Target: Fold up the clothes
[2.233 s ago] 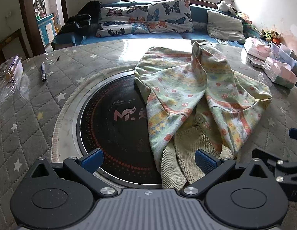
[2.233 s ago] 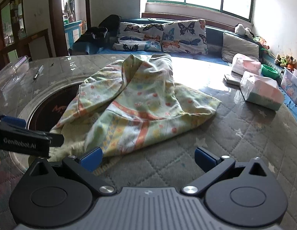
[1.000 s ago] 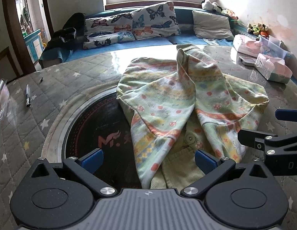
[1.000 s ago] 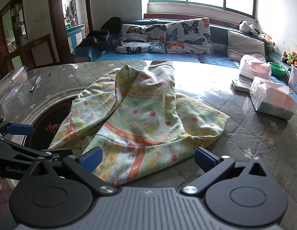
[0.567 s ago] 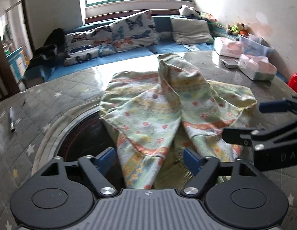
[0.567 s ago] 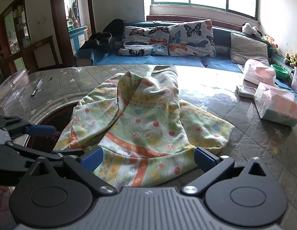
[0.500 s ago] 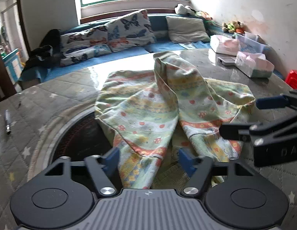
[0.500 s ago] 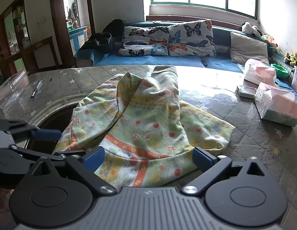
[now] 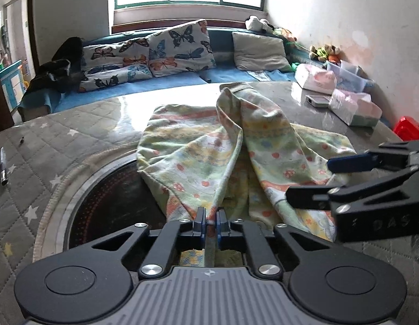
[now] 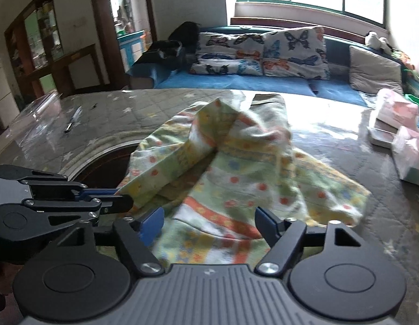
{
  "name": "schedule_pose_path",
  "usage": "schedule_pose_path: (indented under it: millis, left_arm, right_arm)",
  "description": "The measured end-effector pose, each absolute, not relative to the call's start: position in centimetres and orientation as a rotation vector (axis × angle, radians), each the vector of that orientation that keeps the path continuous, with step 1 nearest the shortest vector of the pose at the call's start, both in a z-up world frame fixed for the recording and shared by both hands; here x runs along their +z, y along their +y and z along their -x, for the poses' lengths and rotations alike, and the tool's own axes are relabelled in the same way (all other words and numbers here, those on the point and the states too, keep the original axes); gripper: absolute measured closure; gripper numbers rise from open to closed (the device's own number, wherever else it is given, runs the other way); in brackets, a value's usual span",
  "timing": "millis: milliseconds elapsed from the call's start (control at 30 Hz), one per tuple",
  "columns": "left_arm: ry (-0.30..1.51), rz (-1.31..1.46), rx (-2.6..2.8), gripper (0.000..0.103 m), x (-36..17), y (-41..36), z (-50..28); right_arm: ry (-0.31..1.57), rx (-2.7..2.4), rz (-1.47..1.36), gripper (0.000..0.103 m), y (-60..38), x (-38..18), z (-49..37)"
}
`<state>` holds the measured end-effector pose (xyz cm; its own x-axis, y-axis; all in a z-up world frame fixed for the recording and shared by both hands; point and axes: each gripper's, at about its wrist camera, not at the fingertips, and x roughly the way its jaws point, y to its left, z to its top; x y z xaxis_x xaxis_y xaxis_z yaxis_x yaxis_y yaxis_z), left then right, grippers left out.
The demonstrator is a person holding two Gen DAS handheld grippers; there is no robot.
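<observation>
A pastel child's garment point(image 9: 198, 157) with orange bands and dots lies crumpled on the round table. My left gripper point(image 9: 210, 222) is shut on a fold of its near edge, and cloth shows between the blue pads. In the right wrist view the left gripper point(image 10: 125, 196) pinches the garment's point(image 10: 236, 162) left corner. My right gripper point(image 10: 209, 222) straddles the near right hem. Its jaws are closing with cloth between them, and the pads stand clear of it. From the left wrist view the right gripper point(image 9: 308, 179) hovers over the garment's right side.
The table wears a grey quilted star cover point(image 9: 33, 140) around a black round hotplate point(image 9: 106, 197). A pen point(image 9: 3, 166) lies far left, and a clear plastic box point(image 10: 38, 108) sits beyond it. Tissue packs point(image 9: 353, 108) line the right edge. A sofa with butterfly cushions point(image 9: 168, 46) is behind.
My left jaws went from wide open to shut on the garment's near edge. The right jaws have narrowed over the right hem. The garment's left flap has bunched up.
</observation>
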<state>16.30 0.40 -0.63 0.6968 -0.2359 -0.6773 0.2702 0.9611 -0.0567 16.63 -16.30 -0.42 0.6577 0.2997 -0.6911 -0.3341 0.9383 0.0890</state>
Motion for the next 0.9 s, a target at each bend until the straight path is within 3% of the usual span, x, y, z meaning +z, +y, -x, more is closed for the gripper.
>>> schedule_pose_path:
  millis: [233,400,500,900]
  left_arm:
    - [0.746,-0.01,-0.231,0.096,-0.5,2.3,-15.9]
    - [0.742,0.012,-0.199,0.096,-0.2,3.5,-15.3]
    - [0.734,0.025,-0.183,0.097,0.0,4.0,-14.5]
    - [0.739,0.049,-0.163,0.097,0.5,5.6,-9.1]
  right_arm:
    - [0.815,0.384,0.112,0.052,-14.1,-2.3,-16.9]
    - [0.811,0.375,0.096,0.086,-15.3,-2.0,-16.1]
    - [0.795,0.359,0.098,0.095,-16.1,-1.5,-15.3]
    - [0.763,0.35,0.092,0.097,-20.2,0.0,-9.0]
